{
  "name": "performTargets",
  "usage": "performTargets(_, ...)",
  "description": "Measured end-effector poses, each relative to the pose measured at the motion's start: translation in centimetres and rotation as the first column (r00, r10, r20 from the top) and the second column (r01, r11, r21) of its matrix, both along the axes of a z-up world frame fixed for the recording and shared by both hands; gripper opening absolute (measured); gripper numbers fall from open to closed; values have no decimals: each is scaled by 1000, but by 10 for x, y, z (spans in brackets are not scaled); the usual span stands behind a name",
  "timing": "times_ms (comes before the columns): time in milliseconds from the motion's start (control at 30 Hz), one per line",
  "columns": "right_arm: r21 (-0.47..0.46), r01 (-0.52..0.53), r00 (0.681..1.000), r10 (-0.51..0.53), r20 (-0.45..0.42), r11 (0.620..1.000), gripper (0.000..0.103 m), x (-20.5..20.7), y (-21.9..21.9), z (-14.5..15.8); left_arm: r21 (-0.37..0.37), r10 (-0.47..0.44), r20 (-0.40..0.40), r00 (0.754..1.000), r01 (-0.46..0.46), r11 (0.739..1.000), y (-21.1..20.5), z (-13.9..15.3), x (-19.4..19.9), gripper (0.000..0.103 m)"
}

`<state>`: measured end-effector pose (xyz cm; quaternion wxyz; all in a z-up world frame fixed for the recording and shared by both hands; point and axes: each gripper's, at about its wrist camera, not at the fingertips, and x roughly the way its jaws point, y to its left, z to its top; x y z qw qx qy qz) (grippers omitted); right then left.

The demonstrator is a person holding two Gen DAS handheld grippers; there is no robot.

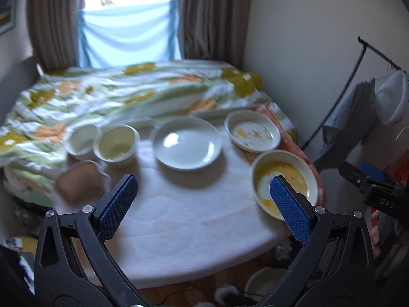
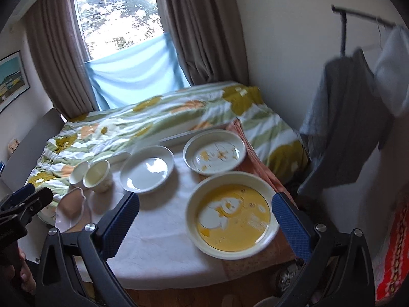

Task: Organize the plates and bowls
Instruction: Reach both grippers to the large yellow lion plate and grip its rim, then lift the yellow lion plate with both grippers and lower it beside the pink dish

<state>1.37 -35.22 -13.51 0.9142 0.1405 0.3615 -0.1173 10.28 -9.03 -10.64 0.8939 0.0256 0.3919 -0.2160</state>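
Overall, fig. shows a small worktop (image 1: pixel 179 230) w/ white cloth, set against a bed (image 1: pixel 102 94) w/ flowered quilt, window behind. All places below are given rel. to the white plate (image 1: pixel 186 142), which sits near the worktop's middle.

Dishes: right of the plate, at the far edge, a shallow bowl (image 1: pixel 252 130) w/ orange-yellow smears. Right & nearer the camera, a deeper bowl (image 2: pixel 231 211) w/ a wide yellow residue, partly on an orange-patterned cloth (image 2: pixel 258 158). Left of the plate, two cream cups/small bowls touching side by side: one (image 1: pixel 116 143) just beside the plate, the other (image 1: pixel 82 138) further left. Left & nearer, a brown-lined dish (image 1: pixel 80 184), tilted at the worktop edge; blurred, so its kind is unclear.

Grippers: left gripper (image 1: pixel 203 204) hovers above the near half of the worktop, jaws wide, nothing between them. Right gripper (image 2: pixel 205 220) hovers w/ jaws wide; in the right wrist view the yellow-stained bowl shows between the fingers, but whether they are down at rim level cannot be told. No contact seen.

Handling (judgement): dishes look like glazed ceramic or hard plastic, i.e. stiff, smooth, prob. slippery under the ribbed blue pads (image 2: pixel 120 225); breakable if ceramic. Plate is flat & low, so take it at the rim, one pad over & one under. Stained bowl: pinch the wall at the rim on a clean stretch & keep it level, as residue may be wet. Cups seem light; grip one wall. Both cloths could drag or bunch if a dish is slid, so lifting seems safer.
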Motion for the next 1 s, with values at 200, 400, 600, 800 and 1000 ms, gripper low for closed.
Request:
performTargets(200, 75, 12, 996, -6, -92, 997, 98, 10, -48, -51, 20, -77, -141, 987, 80, 997, -70, -65, 31, 103)
performTargets(400, 197, 10, 983, 26, -179, 980, 78, 18, -84, -108, 55, -146, -268, 952, 167, 984, -128, -131, 51, 97)
performTargets(600, 279, -15, 972, 80, -222, 960, 60, 30, -103, -147, 81, -168, -349, 922, 209, 975, -157, -175, 61, 86)
performTargets(800, 301, -49, 966, 122, -229, 952, 42, 48, -114, -158, 78, -166, -404, 900, 214, 974, -171, -196, 73, 62)
performTargets(1000, 309, -69, 961, 147, -236, 949, 27, 61, -117, -163, 80, -166, -433, 886, 221, 972, -173, -203, 81, 36)
